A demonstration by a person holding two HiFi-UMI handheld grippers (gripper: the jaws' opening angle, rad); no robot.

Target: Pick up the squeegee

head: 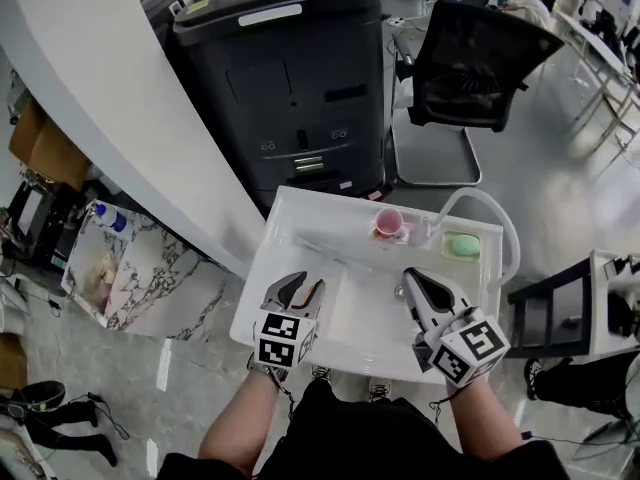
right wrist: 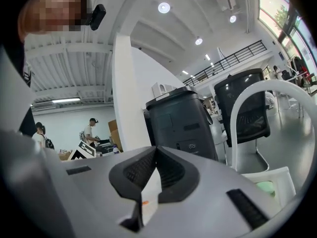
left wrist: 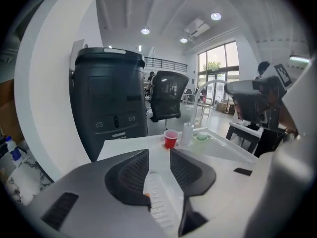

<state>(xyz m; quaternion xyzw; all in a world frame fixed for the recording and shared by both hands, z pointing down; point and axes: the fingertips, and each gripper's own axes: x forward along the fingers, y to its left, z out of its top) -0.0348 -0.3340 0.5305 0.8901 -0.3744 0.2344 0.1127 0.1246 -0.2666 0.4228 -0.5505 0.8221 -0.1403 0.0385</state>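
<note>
- Showing the approach to the grasp: the left hand-held gripper (left wrist: 159, 156) hangs just above a clear, ribbed plastic squeegee (left wrist: 157, 197). The squeegee lies flat on the near left part of the white moulded sink top (head: 350, 328).
- Left gripper: the jaws are spread, with one ribbed black pad (left wrist: 132, 172) on either side of the squeegee. Neither pad appears to press on it, so it is not yet held.
- Right hand-held gripper (right wrist: 155, 151): the jaws are pressed together with nothing between them. In the head view it hovers over the right half of the sink top, apart from the squeegee.
- Background items: a small red plastic cup (head: 388, 223), a pale green soap-like block (head: 461, 245) and a white arched tap (head: 487, 208) stand at the far edge, away from both grippers.
- Handling, as a judgement: the squeegee looks light and stiff, made of thin hard plastic. Its smooth clear surface is likely slippery, though the ribs should give the pads some bite. Because it lies low and flat, it may skid or tilt if one pad meets it first.
- Where to hold, as a judgement: take it across the narrow ribbed section between the jaws, closing squarely on its two long sides, close to the surface. Which end carries the blade cannot be told from these views.
</note>
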